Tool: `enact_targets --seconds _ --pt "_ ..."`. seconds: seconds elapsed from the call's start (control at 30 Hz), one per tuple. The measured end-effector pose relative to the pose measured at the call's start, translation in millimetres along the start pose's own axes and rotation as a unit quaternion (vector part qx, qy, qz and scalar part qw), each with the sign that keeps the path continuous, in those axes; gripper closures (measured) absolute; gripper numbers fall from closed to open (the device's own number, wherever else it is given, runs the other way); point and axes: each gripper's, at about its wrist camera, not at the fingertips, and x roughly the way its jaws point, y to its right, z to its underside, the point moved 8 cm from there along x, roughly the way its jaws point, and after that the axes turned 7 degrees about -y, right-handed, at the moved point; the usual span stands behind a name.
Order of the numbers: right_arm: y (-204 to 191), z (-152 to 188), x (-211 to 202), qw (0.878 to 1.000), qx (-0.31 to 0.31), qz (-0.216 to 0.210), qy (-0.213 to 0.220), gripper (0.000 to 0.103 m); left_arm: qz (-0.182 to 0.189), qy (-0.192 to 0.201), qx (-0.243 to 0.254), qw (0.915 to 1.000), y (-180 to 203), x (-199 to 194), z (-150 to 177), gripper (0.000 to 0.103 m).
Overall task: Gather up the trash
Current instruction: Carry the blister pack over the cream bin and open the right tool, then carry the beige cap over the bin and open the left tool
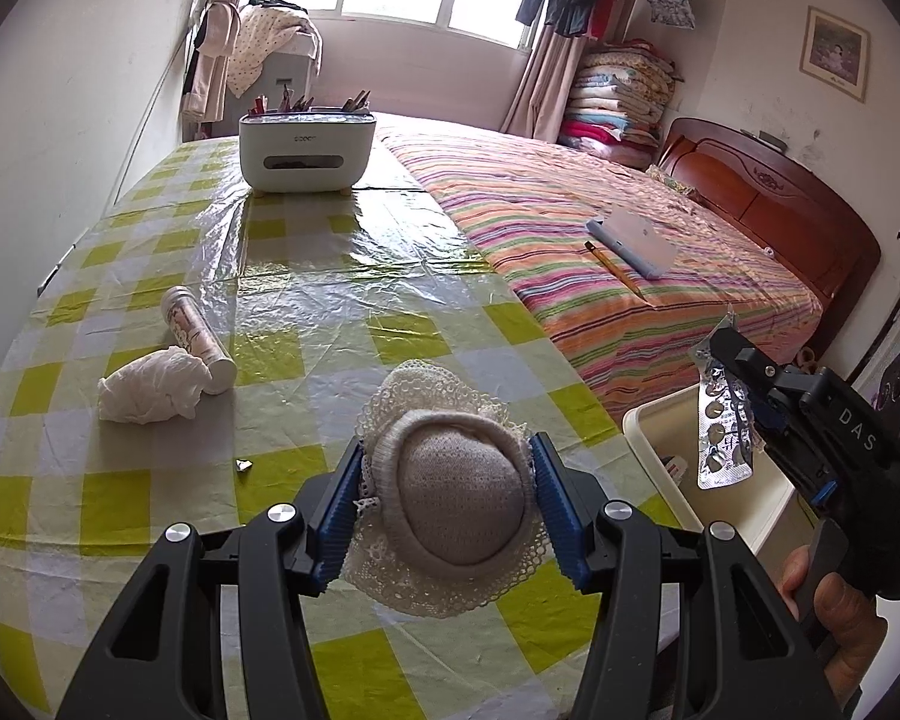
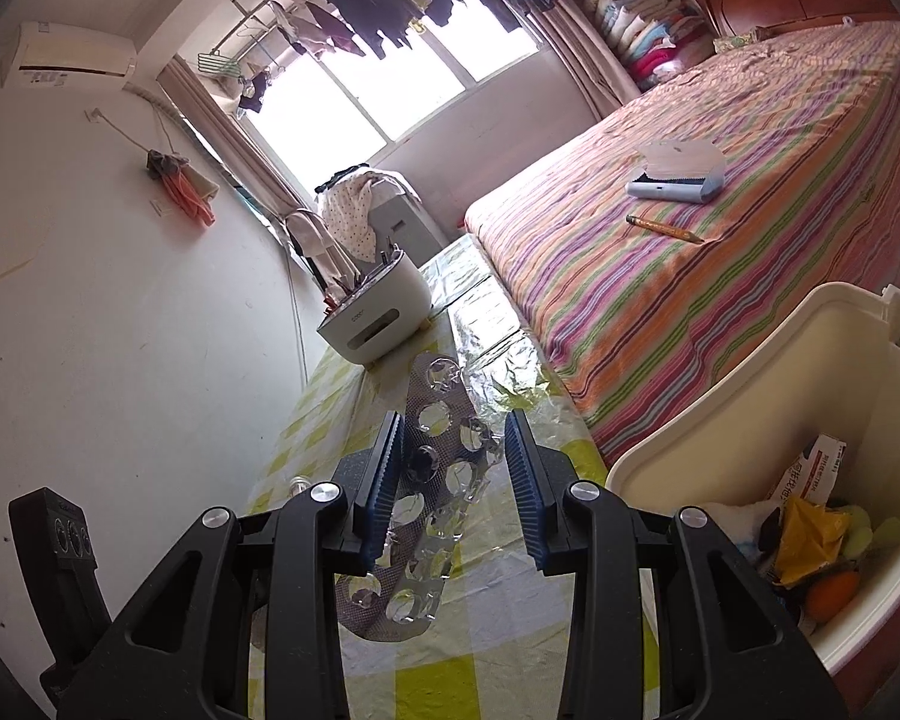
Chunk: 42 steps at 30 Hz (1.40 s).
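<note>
left gripper [image 1: 447,501] clamps a lace-trimmed sock ball [image 1: 459,504] over the checked table [image 1: 306,324]; at three o'clock, right gripper [image 2: 453,483], jaws nearly closed, pinches an empty blister pack [image 2: 432,480] beside the cream bin [image 2: 720,396]. crumpled tissue [image 1: 150,387] lies at ten o'clock.

Two black handheld grippers

Each gripper [image 1: 447,501] has ribbed blue pads [image 1: 555,504], silver screws, black angular arms; the right gripper [image 1: 735,372] bears white "DAS" lettering.
</note>
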Motion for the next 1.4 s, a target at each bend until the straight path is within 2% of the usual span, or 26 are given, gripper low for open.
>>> enact_targets --seconds 0.57,0.97,1.03,1.07,1.1,1.13,1.27,1.4 --pt "58.3 -19.9 -31.7 0.997 0.048 0.042 0.042 0.069 0.007 -0.003 0.007 0.9999 9.5 1.3 -1.6 0.051" --pt "78.4 -25.1 -42.8 0.992 0.066 0.087 0.07 0.066 0.017 0.004 0.008 0.9998 10.1 -5.0 -1.5 0.051" --pt "80.0 -25.1 -44.0 0.991 0.068 0.092 0.073 0.064 0.016 0.003 0.01 0.9998 10.8 -4.6 -1.6 0.051" --pt "80.0 -24.0 -44.2 0.99 0.07 0.097 0.074 0.057 0.016 0.002 0.01 0.9998 11.1 -4.1 -1.4 0.051" --pt "81.6 -24.3 -45.0 0.989 0.072 0.1 0.076 0.047 0.016 0.001 0.01 0.9998 11.0 -3.2 -1.4 0.051" --pt "82.9 -24.8 -46.3 0.989 0.075 0.101 0.08 0.043 0.017 0.001 0.011 0.9998 11.8 -3.1 -1.4 0.051" --pt "86.4 -25.2 -51.2 0.987 0.085 0.1 0.092 0.042 0.022 -0.001 0.012 0.9997 17.6 -0.6 -2.4 0.051" --pt "89.3 -27.5 -62.8 0.983 0.099 0.099 0.123 0.041 0.035 -0.003 0.021 0.9991 31.6 4.2 -4.9 0.051"
